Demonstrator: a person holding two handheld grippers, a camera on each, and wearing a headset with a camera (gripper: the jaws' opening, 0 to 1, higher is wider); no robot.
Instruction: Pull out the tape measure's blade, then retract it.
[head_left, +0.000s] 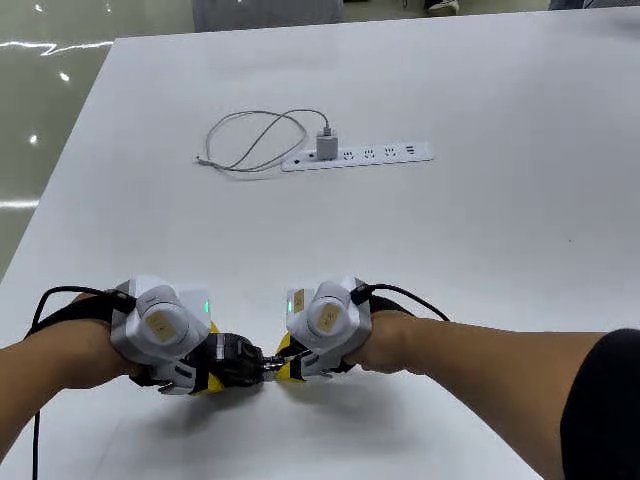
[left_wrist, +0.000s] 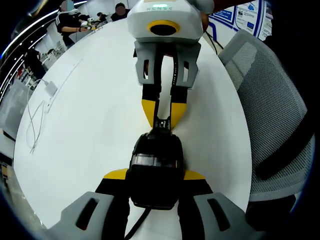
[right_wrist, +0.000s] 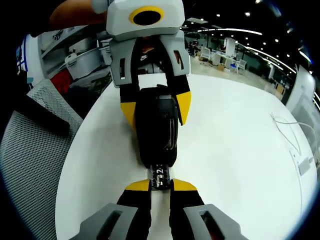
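Head view: at the near edge of the white tabletop (head_left: 420, 230), the left hand-held gripper (head_left: 212, 374) clamps the black tape measure (head_left: 238, 360). The right hand-held gripper (head_left: 284, 368) faces it from just to the right.

Left gripper view: the tape measure (left_wrist: 156, 167) sits squeezed between that gripper's own yellow tips.

Right gripper view: the jaws are closed on the short exposed blade (right_wrist: 159, 176), with the tape measure just beyond.

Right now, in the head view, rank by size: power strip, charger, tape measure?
Power strip, longest.
Tape measure, close behind; nearer the camera and partly hidden, so unsure.
Charger, clearly smallest.
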